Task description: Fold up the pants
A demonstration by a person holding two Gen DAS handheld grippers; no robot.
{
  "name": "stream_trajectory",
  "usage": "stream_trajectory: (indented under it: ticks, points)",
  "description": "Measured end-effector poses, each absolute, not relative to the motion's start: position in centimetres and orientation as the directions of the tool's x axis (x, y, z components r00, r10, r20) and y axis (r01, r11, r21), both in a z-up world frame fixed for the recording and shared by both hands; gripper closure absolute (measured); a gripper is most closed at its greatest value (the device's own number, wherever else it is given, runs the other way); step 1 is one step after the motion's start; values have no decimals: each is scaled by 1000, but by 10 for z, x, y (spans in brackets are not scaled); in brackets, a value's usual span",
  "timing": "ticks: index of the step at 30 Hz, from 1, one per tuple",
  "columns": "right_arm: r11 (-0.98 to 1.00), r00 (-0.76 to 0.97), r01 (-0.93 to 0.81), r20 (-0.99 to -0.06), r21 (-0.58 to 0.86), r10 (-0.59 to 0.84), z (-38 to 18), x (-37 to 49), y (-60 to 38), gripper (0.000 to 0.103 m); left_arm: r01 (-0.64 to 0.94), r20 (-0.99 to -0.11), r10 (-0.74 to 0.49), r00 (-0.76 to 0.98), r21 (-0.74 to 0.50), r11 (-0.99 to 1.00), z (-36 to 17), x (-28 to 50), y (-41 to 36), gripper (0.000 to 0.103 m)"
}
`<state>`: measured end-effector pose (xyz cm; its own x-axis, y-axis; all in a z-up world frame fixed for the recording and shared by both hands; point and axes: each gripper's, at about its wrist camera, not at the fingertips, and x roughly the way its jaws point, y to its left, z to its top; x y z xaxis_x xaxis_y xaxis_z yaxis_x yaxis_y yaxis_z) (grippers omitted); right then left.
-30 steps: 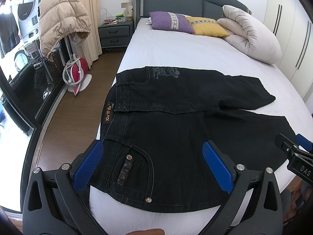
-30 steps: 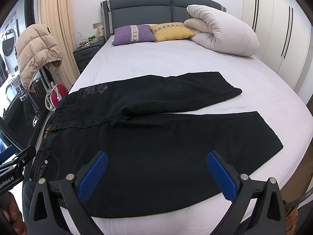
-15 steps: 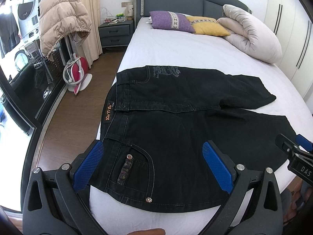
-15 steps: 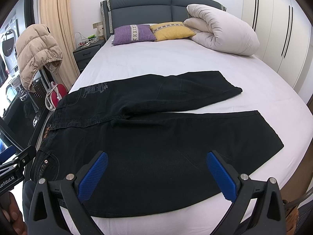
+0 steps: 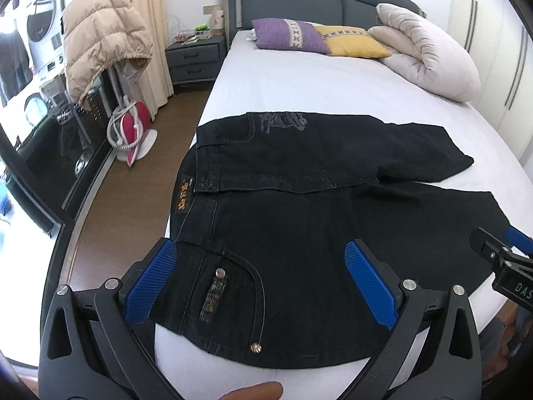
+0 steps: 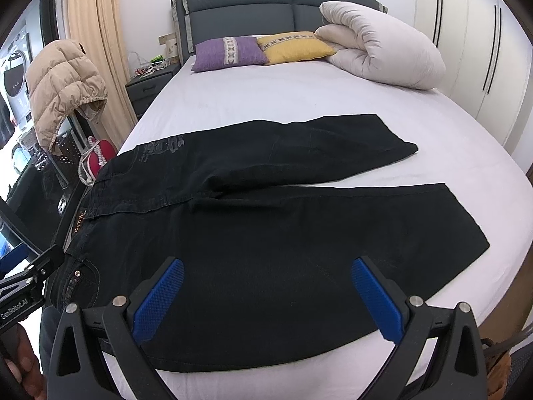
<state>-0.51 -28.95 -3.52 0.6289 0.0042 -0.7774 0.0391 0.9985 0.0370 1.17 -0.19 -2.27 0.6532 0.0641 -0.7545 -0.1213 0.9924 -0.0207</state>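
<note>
The black denim pants [image 5: 299, 233] lie spread flat on the white-sheeted bed [image 5: 299, 83], back side up, directly ahead of and below both of your grippers. Their long axis runs crosswise to your reach: the waistband sits off to your left, at the bed's edge, and the two legs stretch away to your right. The far leg [image 6: 299, 146] angles slightly away from the near leg [image 6: 299, 250], so a wedge of sheet shows between their hems.

Your left gripper [image 5: 260, 286] hangs over the seat, with the studded back pocket [image 5: 226, 293] between its blue pads [image 5: 150, 283]; its jaws stand wide apart and hold nothing. Your right gripper [image 6: 266, 300] hangs over the thigh and knee stretch of the near leg, likewise spread wide and empty. Neither seems to touch the cloth, though the fisheye view makes that hard to judge.

So the waist end is the left gripper's to take, and the leg end is the right's. The near leg's hem [image 6: 466, 220] lies farther to the right of the right gripper. The likely first fold is lengthwise, one leg over the other, which turns on both grippers catching the near long edge just below them and carrying it away from you onto the far leg.
</note>
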Motion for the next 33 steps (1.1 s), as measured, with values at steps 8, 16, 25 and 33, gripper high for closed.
stream_trajectory:
  ticks: [8,16,25,33]
  points:
    - [990,641,-55,-756,127,133,-36,14,-302,0,9,-732,-130,669,-166,986,-32,55,26,0]
    - [979,641,-149,-741,136,200,-42,58,-319,2,55,-820,-11,573,26,998,-53,135,46,0]
    - [940,557,-282,-764,194,325,-59,112,-338,14,250,-827,-64,559,95,964,-62,301,79,0]
    - [913,498,-338,-780,228,379,-83,151,-344,26,377,-930,-147,338,-9,926,-115,403,80,2]
